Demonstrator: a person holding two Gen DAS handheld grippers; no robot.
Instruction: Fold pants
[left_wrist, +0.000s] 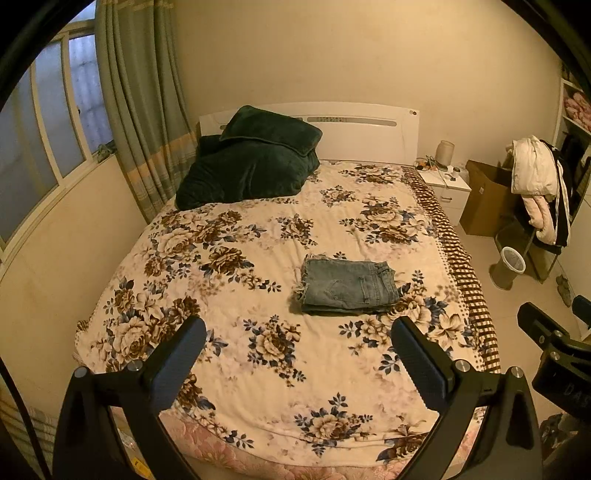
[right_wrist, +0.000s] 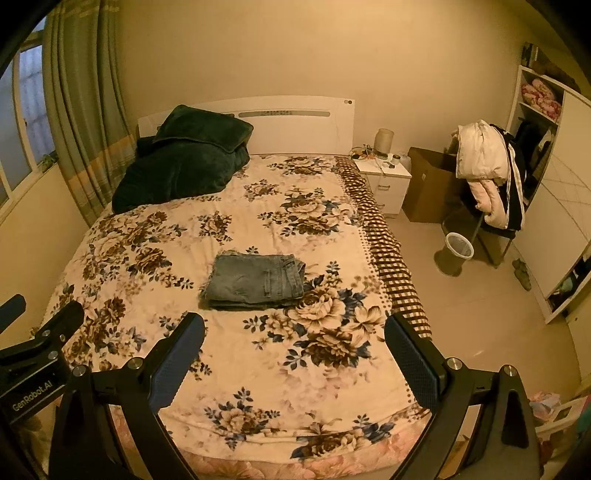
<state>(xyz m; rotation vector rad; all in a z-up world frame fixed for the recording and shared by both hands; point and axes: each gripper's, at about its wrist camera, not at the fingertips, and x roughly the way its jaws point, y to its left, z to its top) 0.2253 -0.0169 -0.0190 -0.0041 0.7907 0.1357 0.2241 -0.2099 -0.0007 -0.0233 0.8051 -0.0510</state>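
Pants (left_wrist: 347, 286) lie as a compact folded stack on the floral blanket (left_wrist: 258, 236), right of the bed's middle and nearer its right edge than its left; the folding looks finished, so I judge the task at or near its end, with at most a squaring of the frayed left hem, though fisheye blur hides how even the layers are; left gripper (left_wrist: 298, 363) and right gripper (right_wrist: 294, 360) hang over the foot edge, jaws wide apart, holding nothing; open blanket surrounds the stack; a dark green quilt (left_wrist: 247, 166) sits well apart at the head-left corner.
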